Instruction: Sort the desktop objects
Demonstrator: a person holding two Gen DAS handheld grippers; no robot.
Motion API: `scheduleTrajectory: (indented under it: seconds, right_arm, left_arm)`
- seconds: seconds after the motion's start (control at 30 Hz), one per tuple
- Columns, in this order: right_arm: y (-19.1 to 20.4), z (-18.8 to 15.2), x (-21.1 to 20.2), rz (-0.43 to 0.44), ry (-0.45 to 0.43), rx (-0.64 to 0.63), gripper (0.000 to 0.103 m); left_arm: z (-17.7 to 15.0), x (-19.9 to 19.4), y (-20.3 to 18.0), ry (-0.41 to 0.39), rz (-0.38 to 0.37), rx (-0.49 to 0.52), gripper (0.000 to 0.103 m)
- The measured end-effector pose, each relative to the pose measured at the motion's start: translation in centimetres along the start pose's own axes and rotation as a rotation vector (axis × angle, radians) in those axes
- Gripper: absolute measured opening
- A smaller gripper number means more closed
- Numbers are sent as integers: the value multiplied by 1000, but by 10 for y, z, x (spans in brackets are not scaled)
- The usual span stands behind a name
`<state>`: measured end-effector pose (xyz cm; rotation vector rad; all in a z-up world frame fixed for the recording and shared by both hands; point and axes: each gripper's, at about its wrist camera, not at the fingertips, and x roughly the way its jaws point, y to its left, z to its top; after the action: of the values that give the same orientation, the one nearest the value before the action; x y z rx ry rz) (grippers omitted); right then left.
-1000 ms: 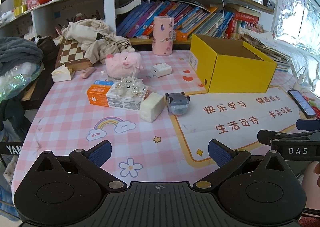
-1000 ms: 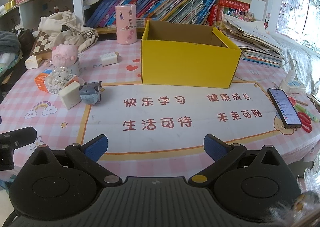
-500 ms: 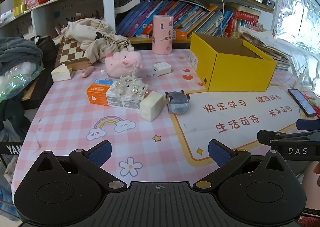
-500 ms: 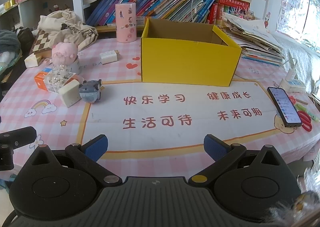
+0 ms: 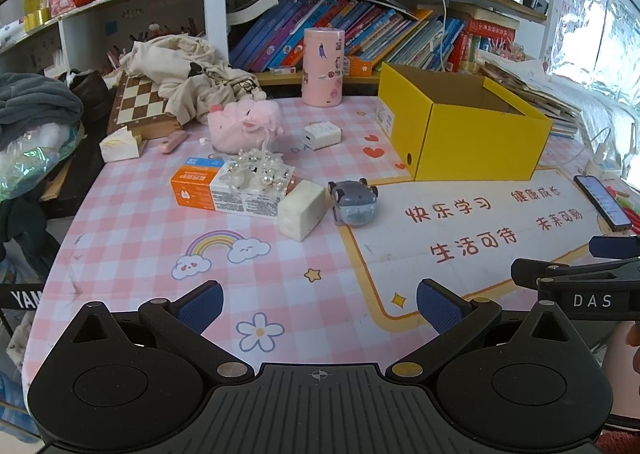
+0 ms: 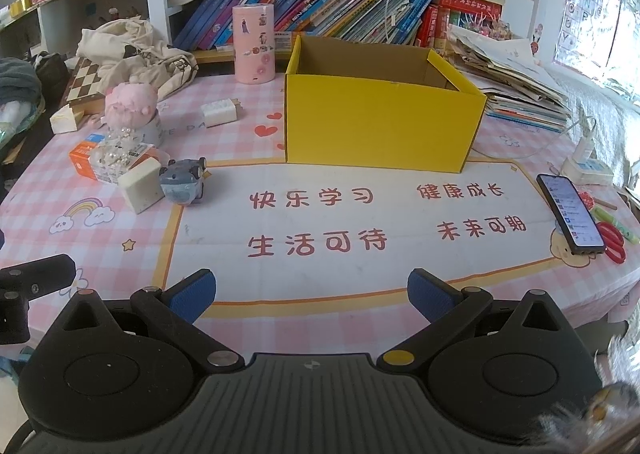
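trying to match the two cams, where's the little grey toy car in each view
Left wrist: the grey toy car sits just right of centre, beside the cream block.
Right wrist: the same car lies left of centre, again next to that block.
Shared landmark: the yellow box behind it.
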<state>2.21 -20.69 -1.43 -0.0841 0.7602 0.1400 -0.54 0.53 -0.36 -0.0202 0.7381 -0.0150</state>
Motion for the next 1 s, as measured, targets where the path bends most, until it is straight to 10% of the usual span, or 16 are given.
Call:
scheduleTrajectory:
  seconds: [1.0]
  right_arm:
    - [5,-1,0,-5,13,-21,103]
  left_arm:
    - [0,0,-2,-6,-35,19,103]
